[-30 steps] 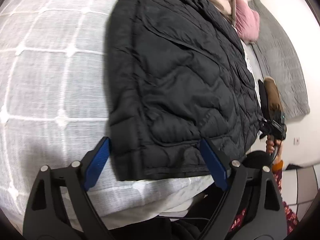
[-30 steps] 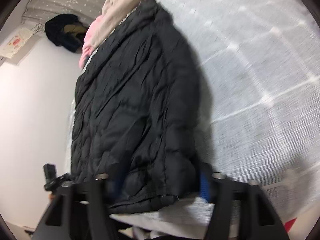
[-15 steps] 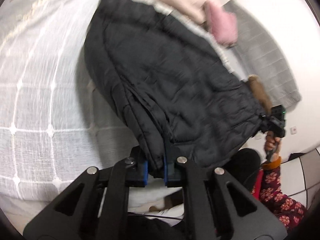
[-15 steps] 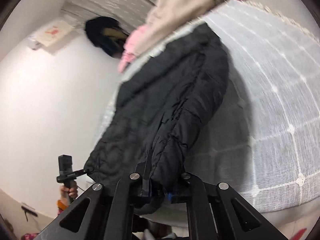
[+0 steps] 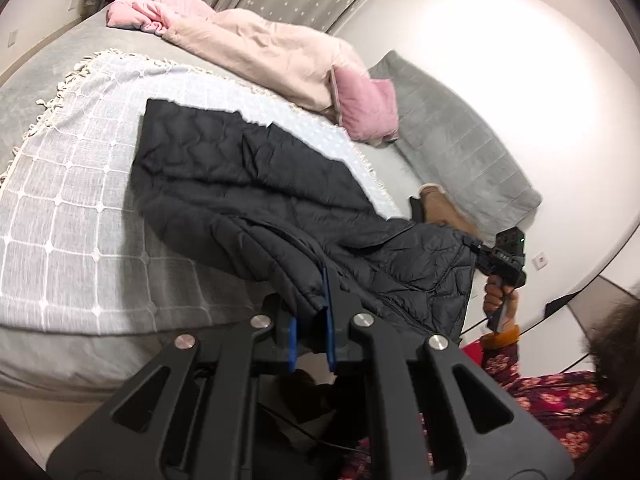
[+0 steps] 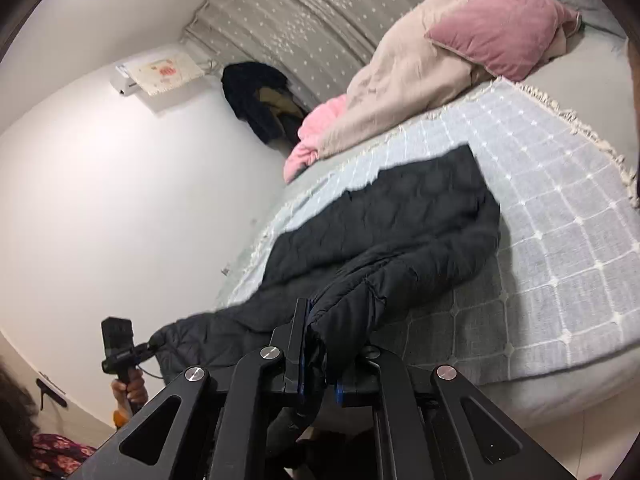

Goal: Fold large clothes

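Left gripper [image 5: 311, 322]: fingers pinching the hem corner of the black quilted jacket [image 5: 248, 196], blue pads tight on the fabric. Right gripper [image 6: 316, 360]: fingers clamped on the other hem corner, cloth bunched between them; it also shows at the right of the left view, gripping the hem. Both jaws have just been closing, fabric between them. Jacket's near end is raised off the bed [image 5: 32, 92], far end lying on the white grid throw [image 5: 68, 200]. Pink cushion [image 6: 500, 28] and beige quilt [image 5: 256, 44] beyond it.
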